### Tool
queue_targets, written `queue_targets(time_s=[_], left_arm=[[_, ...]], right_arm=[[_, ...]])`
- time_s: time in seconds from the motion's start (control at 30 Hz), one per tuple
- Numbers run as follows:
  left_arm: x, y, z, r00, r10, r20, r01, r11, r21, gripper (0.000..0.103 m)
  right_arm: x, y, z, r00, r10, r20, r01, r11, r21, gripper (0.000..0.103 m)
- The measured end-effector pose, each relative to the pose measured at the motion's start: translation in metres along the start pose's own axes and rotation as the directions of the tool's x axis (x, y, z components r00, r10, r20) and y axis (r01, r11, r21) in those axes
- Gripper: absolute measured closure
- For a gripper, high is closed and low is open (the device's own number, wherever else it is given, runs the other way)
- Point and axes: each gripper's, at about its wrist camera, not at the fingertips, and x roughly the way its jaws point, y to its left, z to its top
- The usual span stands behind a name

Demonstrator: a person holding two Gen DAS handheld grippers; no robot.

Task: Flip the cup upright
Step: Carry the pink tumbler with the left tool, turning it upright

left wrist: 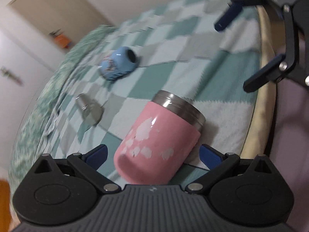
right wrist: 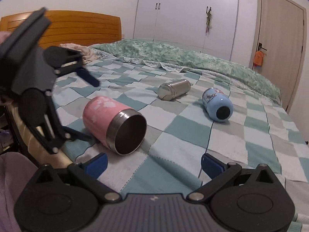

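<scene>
While lying on its side on the checked blanket point(right wrist: 173, 135), the pink cup point(left wrist: 158, 143) is framed by the wide-spread left gripper point(left wrist: 153, 154); its steel rim and pale flower prints are seen, no lettering. The right gripper point(right wrist: 154, 164) is likewise spread wide, empty.

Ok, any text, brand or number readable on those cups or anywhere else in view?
None can be read.
Blue cup: a printed picture, any lettering too blurred to read.
Pink cup: pale blotches only, no words.
Steel cup: bare.
Right gripper body: a small embossed mark, not legible.
</scene>
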Motion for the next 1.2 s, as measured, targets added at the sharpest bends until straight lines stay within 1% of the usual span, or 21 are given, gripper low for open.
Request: queue_targets(time_s=[0.13, 0.23, 0.27, 0.33, 0.37, 0.43, 0.53, 0.6, 0.67, 0.73, 0.77, 0.8, 0.83, 0.9, 0.93, 0.97, 1.0, 1.03, 1.13, 1.17, 1.2], left_arm=[[0.033, 0.005, 0.007, 0.996, -0.065, -0.067, 0.070, 0.995, 0.064, 0.000], [0.054, 0.013, 0.008, 0.988, -0.085, -0.132, 0.091, 0.995, 0.040, 0.001], [0.057, 0.017, 0.010, 0.984, -0.091, -0.151, 0.094, 0.996, 0.013, 0.002], [0.059, 0.029, 0.014, 0.971, -0.138, -0.195, 0.122, 0.988, -0.095, 0.004], [0.059, 0.037, 0.016, 0.957, -0.183, -0.224, 0.145, 0.974, -0.176, 0.005], [0.056, 0.044, 0.019, 0.936, -0.232, -0.266, 0.160, 0.951, -0.265, 0.007], [0.055, 0.046, 0.022, 0.901, -0.245, -0.359, 0.100, 0.921, -0.377, 0.008], [0.056, 0.051, 0.024, 0.879, -0.257, -0.401, 0.046, 0.884, -0.465, 0.009], [0.052, 0.058, 0.020, 0.859, -0.284, -0.427, -0.022, 0.811, -0.584, 0.009], [0.047, 0.065, 0.013, 0.850, -0.304, -0.430, -0.082, 0.730, -0.678, 0.010], [0.043, 0.067, 0.008, 0.847, -0.312, -0.430, -0.121, 0.676, -0.727, 0.011], [0.039, 0.067, 0.004, 0.846, -0.316, -0.429, -0.149, 0.632, -0.760, 0.011], [0.035, 0.068, 0.001, 0.846, -0.320, -0.426, -0.176, 0.588, -0.790, 0.011], [0.029, 0.072, -0.008, 0.852, -0.329, -0.407, -0.231, 0.461, -0.857, 0.012], [0.025, 0.072, -0.012, 0.859, -0.330, -0.392, -0.245, 0.408, -0.880, 0.012], [0.022, 0.072, -0.015, 0.866, -0.324, -0.380, -0.258, 0.361, -0.896, 0.013], [0.020, 0.071, -0.016, 0.872, -0.315, -0.375, -0.265, 0.341, -0.902, 0.014], [0.021, 0.069, -0.014, 0.876, -0.301, -0.376, -0.269, 0.342, -0.900, 0.014], [0.027, 0.068, -0.008, 0.874, -0.292, -0.389, -0.262, 0.392, -0.882, 0.013], [0.029, 0.068, -0.006, 0.870, -0.289, -0.399, -0.257, 0.426, -0.868, 0.012], [0.032, 0.068, -0.005, 0.868, -0.282, -0.408, -0.256, 0.449, -0.856, 0.009]], right_arm=[[0.008, 0.000, -0.005, 1.000, 0.015, -0.009, -0.014, 1.000, 0.020, 0.000], [0.012, 0.002, -0.006, 1.000, 0.022, -0.012, -0.021, 0.999, 0.033, 0.000], [0.014, 0.000, -0.007, 1.000, 0.024, -0.012, -0.023, 0.999, 0.037, 0.000], [0.016, -0.003, -0.008, 1.000, 0.028, -0.009, -0.028, 0.999, 0.040, 0.000], [0.016, -0.005, -0.008, 1.000, 0.030, -0.006, -0.030, 0.999, 0.041, 0.000], [0.019, -0.010, -0.008, 1.000, 0.030, -0.001, -0.030, 0.999, 0.044, 0.000], [0.024, -0.017, -0.008, 0.999, 0.042, 0.014, -0.043, 0.998, 0.055, 0.000], [0.027, -0.021, -0.008, 0.998, 0.057, 0.021, -0.058, 0.996, 0.065, 0.000], [0.029, -0.024, -0.008, 0.997, 0.077, 0.033, -0.079, 0.995, 0.066, 0.000], [0.031, -0.027, -0.007, 0.994, 0.098, 0.047, -0.100, 0.993, 0.055, 0.000], [0.032, -0.028, -0.006, 0.993, 0.105, 0.052, -0.108, 0.993, 0.047, 0.000], [0.033, -0.030, -0.004, 0.992, 0.111, 0.058, -0.114, 0.993, 0.036, 0.000], [0.035, -0.031, -0.003, 0.991, 0.116, 0.061, -0.117, 0.993, 0.028, 0.000], [0.038, -0.033, 0.001, 0.990, 0.122, 0.066, -0.123, 0.992, 0.011, 0.000], [0.039, -0.034, 0.002, 0.990, 0.124, 0.069, -0.125, 0.992, 0.005, 0.000], [0.040, -0.036, 0.004, 0.989, 0.128, 0.074, -0.128, 0.992, 0.000, 0.000], [0.041, -0.037, 0.005, 0.988, 0.134, 0.080, -0.134, 0.991, -0.003, 0.000], [0.041, -0.038, 0.005, 0.987, 0.138, 0.084, -0.138, 0.990, -0.004, 0.000], [0.041, -0.038, 0.006, 0.986, 0.142, 0.088, -0.141, 0.990, -0.010, 0.000], [0.040, -0.038, 0.006, 0.986, 0.141, 0.086, -0.140, 0.990, -0.013, 0.000], [0.040, -0.038, 0.005, 0.987, 0.137, 0.084, -0.137, 0.991, -0.015, 0.000]])
